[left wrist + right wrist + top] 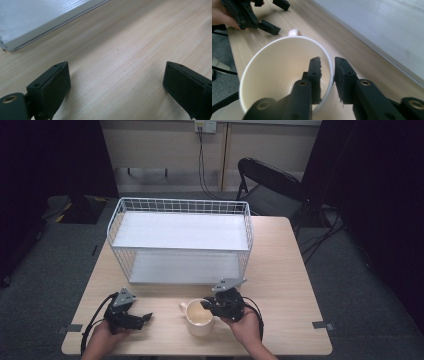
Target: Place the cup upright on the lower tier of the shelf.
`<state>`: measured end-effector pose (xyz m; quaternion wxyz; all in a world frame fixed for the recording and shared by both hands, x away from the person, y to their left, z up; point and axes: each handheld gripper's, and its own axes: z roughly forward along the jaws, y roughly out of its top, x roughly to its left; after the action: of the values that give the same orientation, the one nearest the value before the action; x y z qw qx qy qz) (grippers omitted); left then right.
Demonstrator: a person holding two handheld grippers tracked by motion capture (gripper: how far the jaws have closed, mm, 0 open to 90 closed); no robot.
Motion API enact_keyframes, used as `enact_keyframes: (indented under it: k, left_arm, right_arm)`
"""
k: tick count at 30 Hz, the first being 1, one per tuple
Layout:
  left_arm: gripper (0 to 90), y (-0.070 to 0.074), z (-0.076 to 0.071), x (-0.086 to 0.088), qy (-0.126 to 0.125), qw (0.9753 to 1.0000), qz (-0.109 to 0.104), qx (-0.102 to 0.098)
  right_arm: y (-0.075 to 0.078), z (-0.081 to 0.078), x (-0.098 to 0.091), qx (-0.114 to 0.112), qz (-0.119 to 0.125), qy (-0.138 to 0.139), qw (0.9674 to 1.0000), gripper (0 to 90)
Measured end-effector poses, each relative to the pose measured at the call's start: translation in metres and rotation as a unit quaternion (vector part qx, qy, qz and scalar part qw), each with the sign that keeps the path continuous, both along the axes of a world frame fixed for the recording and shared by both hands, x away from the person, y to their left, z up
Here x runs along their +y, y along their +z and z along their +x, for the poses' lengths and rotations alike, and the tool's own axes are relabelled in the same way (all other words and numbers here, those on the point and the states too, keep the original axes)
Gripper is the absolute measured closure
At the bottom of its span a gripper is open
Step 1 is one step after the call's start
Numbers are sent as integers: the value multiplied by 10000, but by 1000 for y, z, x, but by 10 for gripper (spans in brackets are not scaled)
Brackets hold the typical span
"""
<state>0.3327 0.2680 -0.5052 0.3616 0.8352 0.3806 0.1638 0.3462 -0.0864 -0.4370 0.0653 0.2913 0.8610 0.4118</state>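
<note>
Currently right gripper (327,75) pinches the rim of the cream mug (201,319), lower centre of the high view, one jaw inside, one outside. Risk: a thin rim hold; lifted, the mug may swing or slip. Left gripper (116,80) gapes unladen, lower left. Count: one mug, one wire rack (180,240), two grippers.

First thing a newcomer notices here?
The right tongs clamped on the rim of the cream mug at the table's near edge, one jaw inside the cup, one outside. Behind it stands a white wire rack with two shelves. The left tongs rest open over bare wood.
</note>
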Motion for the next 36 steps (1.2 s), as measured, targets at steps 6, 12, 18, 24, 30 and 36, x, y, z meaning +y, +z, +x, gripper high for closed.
enact_keyframes:
  k: [6, 12, 18, 24, 30, 36]
  left_arm:
    - [71, 0, 0, 0, -4, 10000, 4, -2]
    - [70, 0, 0, 0, 12, 10000, -16, 9]
    - [70, 0, 0, 0, 9, 10000, -10, 7]
    - [70, 0, 0, 0, 9, 10000, -11, 7]
    - [70, 0, 0, 0, 9, 10000, -10, 6]
    - [70, 0, 0, 0, 9, 10000, -9, 7]
  right_arm:
    - [0, -1, 1, -201, -101, -60, 9997, 811]
    - [-1, 1, -3, -207, -50, -134, 9997, 818]
    - [2, 3, -5, -232, 13, -199, 9995, 820]
    - [5, 5, -6, -309, 75, -294, 9991, 828]
    - [9, 7, -6, -345, 40, -360, 9987, 831]
    - [12, 11, -9, -389, 86, -458, 9982, 833]
